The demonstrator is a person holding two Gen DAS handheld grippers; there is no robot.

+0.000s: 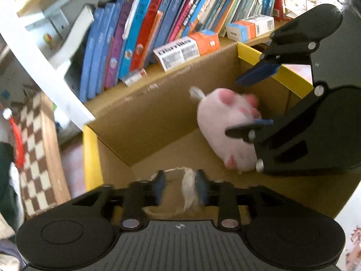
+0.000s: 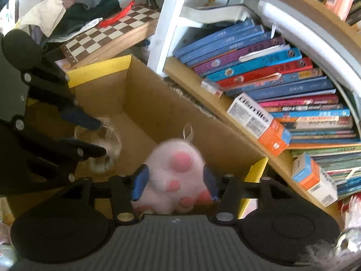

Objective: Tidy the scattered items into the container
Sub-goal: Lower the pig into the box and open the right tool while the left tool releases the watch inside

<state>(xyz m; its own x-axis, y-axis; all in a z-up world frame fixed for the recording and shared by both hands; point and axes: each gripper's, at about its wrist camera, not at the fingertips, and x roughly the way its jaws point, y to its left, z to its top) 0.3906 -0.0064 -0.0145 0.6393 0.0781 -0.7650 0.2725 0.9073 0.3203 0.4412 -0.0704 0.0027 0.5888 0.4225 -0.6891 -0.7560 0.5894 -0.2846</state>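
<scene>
A cardboard box (image 1: pixel 158 113) with yellow rim flaps stands open below both grippers. A pink plush paw (image 1: pixel 223 117) with darker pink pads lies blurred inside it. In the right wrist view the plush paw (image 2: pixel 173 158) sits between the spread fingers of my right gripper (image 2: pixel 175 184), and the pads do not press it. The left wrist view shows the right gripper (image 1: pixel 252 101) with its upper finger clear of the plush. My left gripper (image 1: pixel 180 187) is open over the box (image 2: pixel 158 113) floor. A small whitish fluffy item (image 1: pixel 188 189) hangs loose by its right finger.
A bookshelf (image 2: pixel 259 67) packed with leaning books runs along the box's far side, with orange-and-white cartons (image 2: pixel 259 122) on its ledge. A chessboard (image 2: pixel 108 33) and a pile of clothes (image 2: pixel 74 4) lie beyond the box's left end.
</scene>
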